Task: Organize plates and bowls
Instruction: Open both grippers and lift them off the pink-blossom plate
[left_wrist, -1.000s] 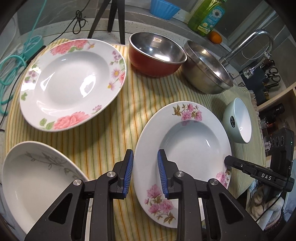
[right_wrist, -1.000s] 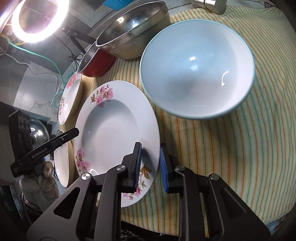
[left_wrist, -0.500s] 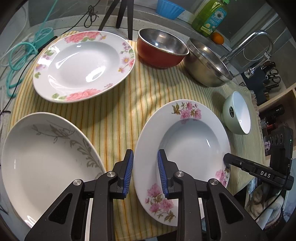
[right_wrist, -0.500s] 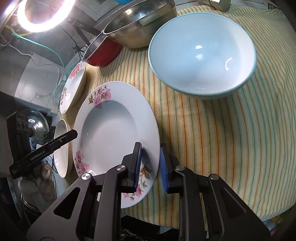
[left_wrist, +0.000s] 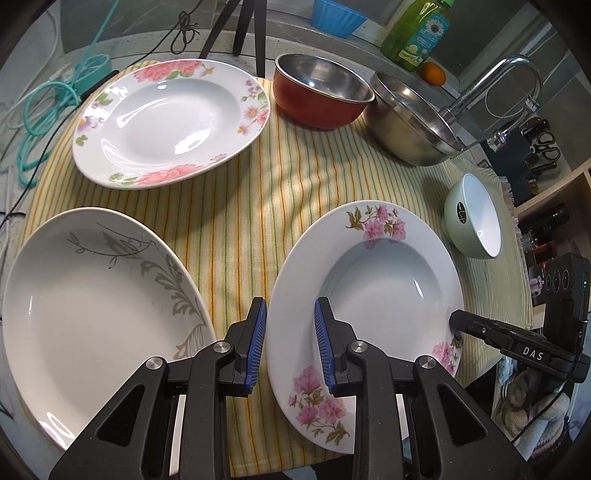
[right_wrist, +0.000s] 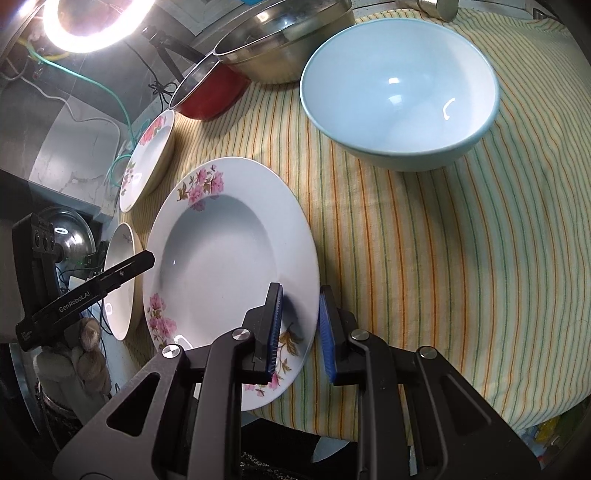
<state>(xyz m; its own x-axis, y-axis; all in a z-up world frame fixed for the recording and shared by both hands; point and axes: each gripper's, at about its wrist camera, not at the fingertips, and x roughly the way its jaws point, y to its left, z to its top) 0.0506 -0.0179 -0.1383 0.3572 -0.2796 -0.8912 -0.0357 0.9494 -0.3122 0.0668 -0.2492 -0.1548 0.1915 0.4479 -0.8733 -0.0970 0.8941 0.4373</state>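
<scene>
A deep white plate with pink flowers sits low over the striped cloth, held at opposite rims. My left gripper is shut on its left rim, and my right gripper is shut on its right rim. Each gripper's finger shows at the plate's far rim in the other wrist view. A white plate with a grey leaf pattern lies just left of it. A large rose-patterned plate lies at the back left. A red bowl, a steel bowl and a pale blue-green bowl stand behind and to the right.
A tap, a green soap bottle and a blue cup stand behind the cloth. Teal cable lies at the left. A ring light glows in the right wrist view. The held plate overhangs the cloth's front edge.
The pink-flowered plate has shifted with both grippers away from the pale bowl and toward the grey-leaf plate, which now shows much more fully. Both grips are unchanged.
</scene>
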